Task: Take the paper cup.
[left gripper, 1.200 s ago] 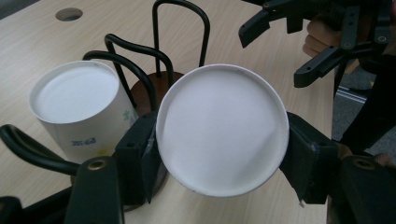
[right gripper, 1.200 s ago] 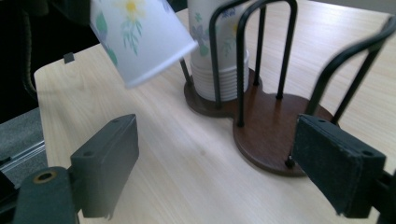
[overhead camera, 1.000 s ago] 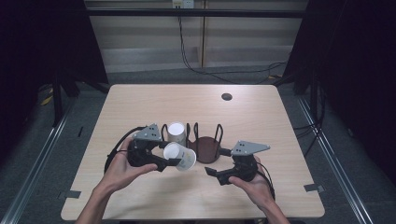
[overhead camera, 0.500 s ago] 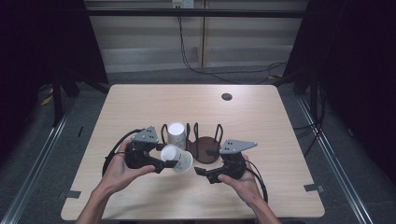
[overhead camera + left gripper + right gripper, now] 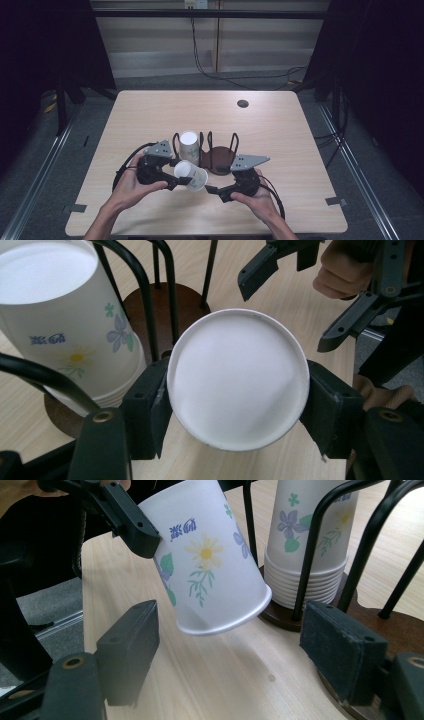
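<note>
Nearest the person, the two hands came in from six o'clock in the high view. The left gripper [image 5: 176, 184] was clenched on a paper cup [image 5: 191, 175], its two black pads pressed against opposite sides of the cup's wall just below the base; in the left gripper view that round white base [image 5: 239, 377] faced the camera. The cup hung tilted above the table [image 5: 300, 130], clear of the wood.

The right gripper [image 5: 212, 191], at about four o'clock from the cup, stood released. Its jaws had just been closing, but in the right gripper view the pads sat well apart on either side of the flowered cup [image 5: 207, 560] without touching it.

Just beyond, at twelve o'clock from the held cup, a stack of cups [image 5: 189, 145] stood upright in a black wire rack [image 5: 220, 155] on a dark brown base. Far off toward one o'clock lay a small dark hole [image 5: 243, 104].
</note>
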A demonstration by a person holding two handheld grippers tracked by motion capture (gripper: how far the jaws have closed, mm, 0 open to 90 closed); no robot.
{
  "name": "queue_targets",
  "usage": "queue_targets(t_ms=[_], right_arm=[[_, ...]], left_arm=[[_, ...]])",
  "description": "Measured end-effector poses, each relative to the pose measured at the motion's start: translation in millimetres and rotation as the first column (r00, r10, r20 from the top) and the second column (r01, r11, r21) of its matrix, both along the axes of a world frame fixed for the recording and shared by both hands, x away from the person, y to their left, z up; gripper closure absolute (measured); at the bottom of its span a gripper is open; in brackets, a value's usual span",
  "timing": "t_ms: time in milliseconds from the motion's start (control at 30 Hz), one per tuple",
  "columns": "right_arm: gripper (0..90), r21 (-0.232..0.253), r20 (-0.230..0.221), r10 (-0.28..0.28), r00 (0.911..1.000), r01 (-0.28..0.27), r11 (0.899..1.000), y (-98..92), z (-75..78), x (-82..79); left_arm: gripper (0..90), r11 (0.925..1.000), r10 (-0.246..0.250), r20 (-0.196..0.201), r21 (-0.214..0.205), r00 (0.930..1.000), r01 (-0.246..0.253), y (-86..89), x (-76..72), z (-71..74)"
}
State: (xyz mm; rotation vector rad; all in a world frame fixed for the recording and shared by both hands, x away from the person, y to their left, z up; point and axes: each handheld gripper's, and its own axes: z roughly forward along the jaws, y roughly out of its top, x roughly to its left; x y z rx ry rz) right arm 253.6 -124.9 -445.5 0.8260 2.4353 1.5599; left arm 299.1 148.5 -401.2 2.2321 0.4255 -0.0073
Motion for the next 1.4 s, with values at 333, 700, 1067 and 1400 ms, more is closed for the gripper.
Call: queue_targets(t_ms=[333, 700, 1067, 1400], right_arm=[[21.4, -0.014, -0.003, 0.032, 0.9995, -0.032, 0.999, 1.6, -2.3, -1.2], [21.7, -0.031, 0.011, 0.083, 0.9965, -0.083, 0.996, 7.7, -5.0, -4.8], [20.9, -0.024, 0.025, 0.103, 0.9943, -0.103, 0.994, 11.1, -5.4, -6.0], [20.4, -0.031, 0.046, 0.126, 0.991, -0.125, 0.992, 15.7, -6.3, -7.7]], left_arm=[[35.6, 0.9993, -0.036, -0.012, -0.012, 0.9993, 0.036, -10.1, -5.8, 2.5], [35.8, 0.9985, -0.052, -0.02, -0.019, 0.9985, 0.052, -13.2, -7.8, 2.1], [36.0, 0.9951, -0.093, -0.072, -0.042, 0.9931, 0.09, -19.6, -10.7, 5.0], [36.0, 0.9924, -0.109, -0.085, -0.067, 0.9904, 0.103, -21.4, -11.5, 7.2]])
